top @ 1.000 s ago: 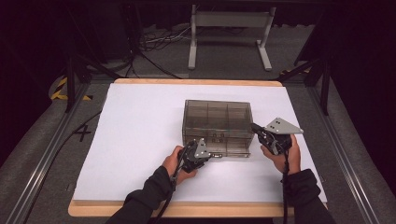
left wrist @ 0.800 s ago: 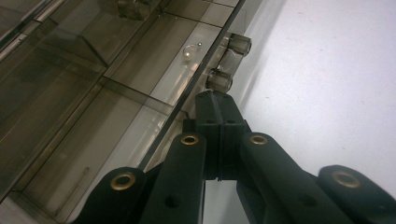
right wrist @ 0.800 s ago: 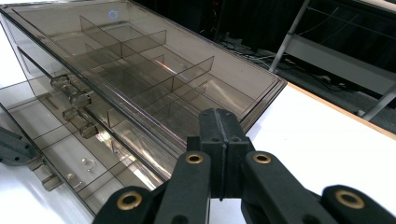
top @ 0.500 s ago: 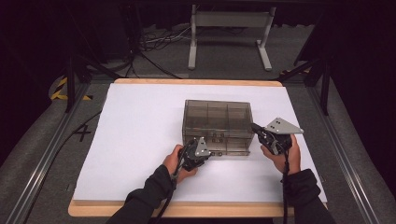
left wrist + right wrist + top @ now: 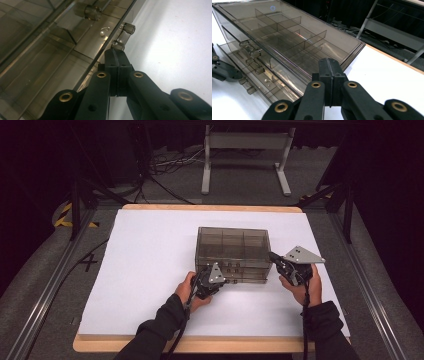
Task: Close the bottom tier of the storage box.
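Note:
A smoky see-through drawer box [image 5: 232, 247] stands in the middle of the white sheet. Its bottom drawer [image 5: 249, 75] is pulled out a little and holds a small pearl piece [image 5: 102, 33]. My left gripper [image 5: 226, 281] is shut with nothing between its jaws; in the left gripper view its tip [image 5: 117, 53] sits just short of a round drawer knob [image 5: 118, 45]. My right gripper [image 5: 272, 256] is also shut and empty, and its tip [image 5: 329, 62] rests at the box's right front corner. The left gripper's fingers [image 5: 222, 70] show at the left edge of the right gripper view.
The white sheet [image 5: 150, 255] covers a wooden board [image 5: 125, 345] with room on every side of the box. Metal rails [image 5: 45, 295] run along both sides. A grey stand [image 5: 245, 160] and cables [image 5: 165, 170] lie on the floor behind the table.

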Demonstrator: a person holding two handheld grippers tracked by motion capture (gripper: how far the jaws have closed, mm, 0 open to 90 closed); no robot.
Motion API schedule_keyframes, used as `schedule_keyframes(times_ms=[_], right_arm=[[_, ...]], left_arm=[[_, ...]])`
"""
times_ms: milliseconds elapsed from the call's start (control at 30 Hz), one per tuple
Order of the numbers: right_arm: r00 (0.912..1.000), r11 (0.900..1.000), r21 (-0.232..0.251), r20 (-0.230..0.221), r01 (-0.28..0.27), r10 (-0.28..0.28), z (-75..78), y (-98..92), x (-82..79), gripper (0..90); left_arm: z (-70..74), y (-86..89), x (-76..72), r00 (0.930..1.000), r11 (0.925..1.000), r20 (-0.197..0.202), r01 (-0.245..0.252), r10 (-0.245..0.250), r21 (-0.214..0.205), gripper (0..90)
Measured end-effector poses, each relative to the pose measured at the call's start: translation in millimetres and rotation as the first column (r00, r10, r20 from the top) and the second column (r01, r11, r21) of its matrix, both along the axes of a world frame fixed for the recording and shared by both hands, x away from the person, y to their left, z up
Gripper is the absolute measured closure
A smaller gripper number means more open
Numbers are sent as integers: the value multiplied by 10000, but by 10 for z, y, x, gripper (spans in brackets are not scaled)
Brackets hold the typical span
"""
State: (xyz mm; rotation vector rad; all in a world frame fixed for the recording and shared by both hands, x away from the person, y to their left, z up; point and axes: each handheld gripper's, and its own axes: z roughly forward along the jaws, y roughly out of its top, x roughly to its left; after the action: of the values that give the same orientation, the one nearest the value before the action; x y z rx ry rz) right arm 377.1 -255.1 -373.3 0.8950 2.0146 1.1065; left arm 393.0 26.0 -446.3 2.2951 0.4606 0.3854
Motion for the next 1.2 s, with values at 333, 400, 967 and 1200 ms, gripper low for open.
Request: schedule_keyframes(times_ms=[333, 400, 967, 1200], right_arm=[[10000, 10000, 3, 0, 2, -2, 0, 0, 0, 900], [10000, 10000, 14, 5, -13, 13, 0, -2, 2, 900], [10000, 10000, -86, 55, 36, -35, -1, 9, -4, 900], [10000, 9999, -121, 72, 32, -31, -1, 11, -4, 900]], left_arm=[[0, -11, 34, 10000, 10000, 35, -80, 80, 14, 900], [-1, -12, 36, 9999, 9999, 83, -111, 111, 34, 900], [3, -6, 86, 9989, 9994, 312, -344, 343, 36, 900], [4, 2, 92, 9984, 9991, 373, -416, 414, 30, 900]])
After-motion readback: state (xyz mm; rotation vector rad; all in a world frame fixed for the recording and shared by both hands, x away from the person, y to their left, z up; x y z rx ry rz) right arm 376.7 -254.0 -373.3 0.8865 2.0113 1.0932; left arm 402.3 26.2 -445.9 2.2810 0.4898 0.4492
